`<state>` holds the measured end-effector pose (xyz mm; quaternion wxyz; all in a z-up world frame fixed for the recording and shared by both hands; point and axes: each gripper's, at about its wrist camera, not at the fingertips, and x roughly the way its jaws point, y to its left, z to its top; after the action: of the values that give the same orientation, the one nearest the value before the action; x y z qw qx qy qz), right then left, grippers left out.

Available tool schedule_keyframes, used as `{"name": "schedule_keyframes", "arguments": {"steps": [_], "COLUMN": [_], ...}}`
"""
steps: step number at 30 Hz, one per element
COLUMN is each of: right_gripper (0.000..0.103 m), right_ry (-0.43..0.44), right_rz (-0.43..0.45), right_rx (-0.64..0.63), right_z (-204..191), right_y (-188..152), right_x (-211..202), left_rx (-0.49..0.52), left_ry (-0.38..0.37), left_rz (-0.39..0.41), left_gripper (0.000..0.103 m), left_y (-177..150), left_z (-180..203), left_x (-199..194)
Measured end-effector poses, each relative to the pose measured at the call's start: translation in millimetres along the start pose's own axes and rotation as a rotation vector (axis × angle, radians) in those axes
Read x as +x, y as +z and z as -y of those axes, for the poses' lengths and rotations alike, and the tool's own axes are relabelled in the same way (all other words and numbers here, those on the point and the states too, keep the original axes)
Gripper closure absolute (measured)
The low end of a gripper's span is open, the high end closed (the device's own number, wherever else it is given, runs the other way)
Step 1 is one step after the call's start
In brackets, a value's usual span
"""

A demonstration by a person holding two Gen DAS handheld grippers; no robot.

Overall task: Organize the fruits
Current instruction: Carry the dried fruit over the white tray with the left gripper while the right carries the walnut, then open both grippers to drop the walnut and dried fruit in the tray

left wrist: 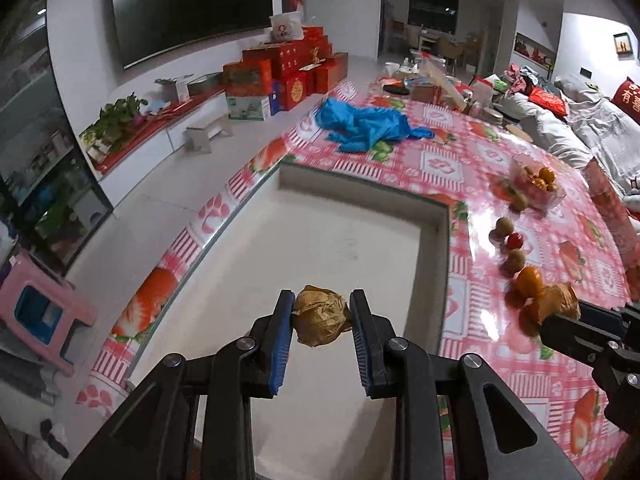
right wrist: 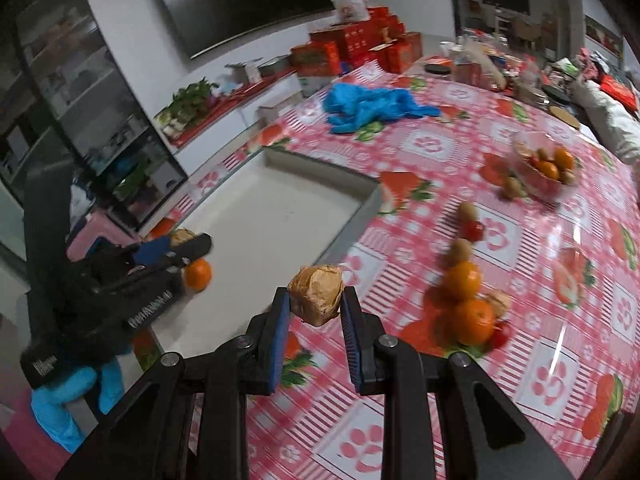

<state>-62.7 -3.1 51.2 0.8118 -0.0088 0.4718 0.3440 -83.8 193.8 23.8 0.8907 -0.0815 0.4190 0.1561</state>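
My left gripper (left wrist: 322,300) is shut on a brown papery-wrapped fruit (left wrist: 320,322) and hangs over the white tray (left wrist: 340,240). My right gripper (right wrist: 315,294) is shut on a second brown papery fruit (right wrist: 316,302), above the tablecloth just right of the tray (right wrist: 272,216). One orange (right wrist: 198,274) lies in the tray under the left gripper (right wrist: 196,246). Right of the tray, loose fruit lies in a row: two oranges (right wrist: 462,280), kiwis (right wrist: 467,211) and a small red tomato (right wrist: 474,230). In the left wrist view the right gripper (left wrist: 560,314) shows at the right edge.
A clear bowl (right wrist: 544,164) with oranges and other fruit stands farther back on the right. A blue plastic bundle (left wrist: 368,122) lies beyond the tray. Jars and clutter crowd the table's far end. A blue-gloved hand (right wrist: 72,400) holds the left gripper.
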Motion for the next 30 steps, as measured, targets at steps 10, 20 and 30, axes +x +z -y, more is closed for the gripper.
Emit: {"name": "schedule_keyframes", "arguments": {"steps": [10,20,30], "right_gripper": [0.075,0.075,0.074], "right_ry": [0.034,0.042,0.038], "right_rz": [-0.059,-0.128,-0.165], "right_rx": [-0.004,-0.029,-0.024], "right_z": [-24.3,-35.8,-35.7], "right_y": [8.1,5.3,6.5], "right_x": [38.2,69.1,82.8], "left_rx": [-0.015,-0.023,-0.029], "left_ry": [0.018,0.033,0.031], "left_rz": [-0.046,-0.047,-0.047], "left_gripper": [0.073,0.073,0.073], "left_y": [-16.7,-22.3,-21.4], "left_z": [-12.7,-17.9,-19.6], "left_x": [17.0,21.9,22.4]}}
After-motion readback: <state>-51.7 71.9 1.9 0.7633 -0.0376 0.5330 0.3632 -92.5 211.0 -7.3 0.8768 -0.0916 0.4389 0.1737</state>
